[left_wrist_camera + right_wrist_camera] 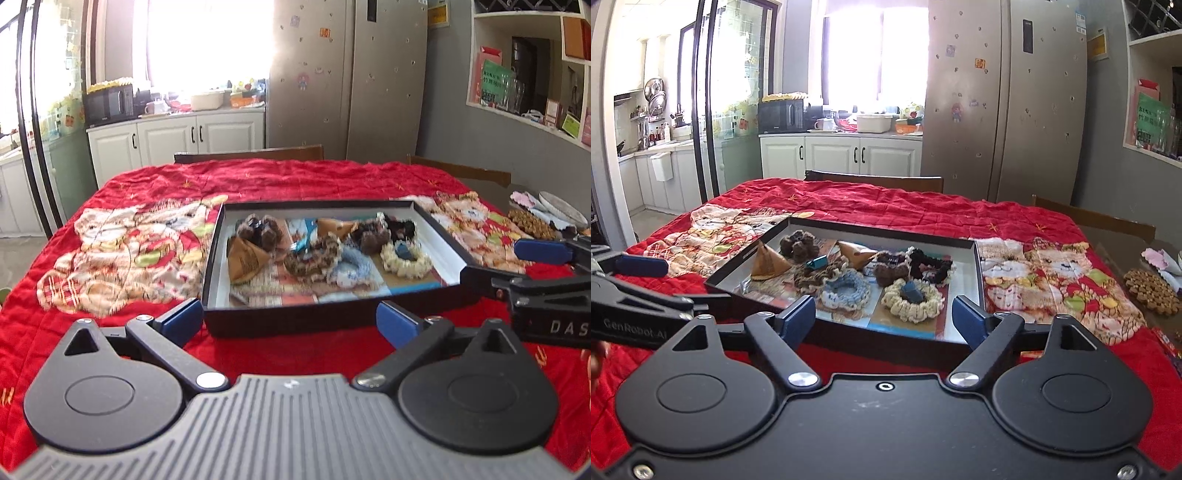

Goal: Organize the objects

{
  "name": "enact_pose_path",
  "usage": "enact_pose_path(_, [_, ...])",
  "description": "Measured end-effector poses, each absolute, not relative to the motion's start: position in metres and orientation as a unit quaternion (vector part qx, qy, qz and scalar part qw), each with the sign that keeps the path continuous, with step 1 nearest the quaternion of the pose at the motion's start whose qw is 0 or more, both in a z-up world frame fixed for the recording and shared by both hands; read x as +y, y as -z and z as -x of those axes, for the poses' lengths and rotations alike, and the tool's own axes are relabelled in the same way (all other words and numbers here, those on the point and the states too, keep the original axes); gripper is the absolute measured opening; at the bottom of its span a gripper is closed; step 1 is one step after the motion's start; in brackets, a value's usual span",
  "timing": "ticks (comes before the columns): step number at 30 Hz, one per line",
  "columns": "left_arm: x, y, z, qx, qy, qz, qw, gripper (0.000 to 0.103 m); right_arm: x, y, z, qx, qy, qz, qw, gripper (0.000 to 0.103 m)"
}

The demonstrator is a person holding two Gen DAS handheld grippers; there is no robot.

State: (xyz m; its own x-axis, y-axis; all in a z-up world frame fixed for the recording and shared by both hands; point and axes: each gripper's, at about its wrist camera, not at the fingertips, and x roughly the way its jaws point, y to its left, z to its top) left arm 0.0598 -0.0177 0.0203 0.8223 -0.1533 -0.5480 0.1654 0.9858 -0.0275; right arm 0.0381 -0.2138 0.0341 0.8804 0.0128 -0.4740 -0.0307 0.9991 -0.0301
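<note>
Red quilted cloth (295,177) covers the surface; both the left gripper (290,319) and right gripper (884,315) are held wide, empty, near the box (295,317), whose rim could be knocked askew.

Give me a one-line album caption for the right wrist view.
Open right gripper hovers before a black tray of fuzzy scrunchies on a red quilt.

A shallow black tray (979,280) is lying flat just ahead of both tongs, holding fuzzy scrunchies: a cream one (912,299) and a pale blue one (846,288) nearest, brown ones (801,245) and a black one (929,264) farther back, beside tan folded packets (768,264).
</note>
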Motion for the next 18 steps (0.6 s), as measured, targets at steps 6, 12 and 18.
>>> enact_pose_path(6, [-0.023,-0.015,-0.046,0.293,0.09,-0.017,0.952,0.103,-0.217,-0.032,-0.022,0.246,0.003,-0.002,0.969,0.083])
enact_pose_path(12, [-0.025,-0.012,-0.034,0.302,0.094,-0.016,0.948,0.103,-0.224,-0.027,-0.008,0.256,0.021,-0.021,0.966,0.089])
enact_pose_path(18, [-0.024,-0.013,-0.026,0.3,0.091,-0.015,0.95,0.103,-0.223,-0.019,0.004,0.27,0.028,-0.024,0.962,0.092])
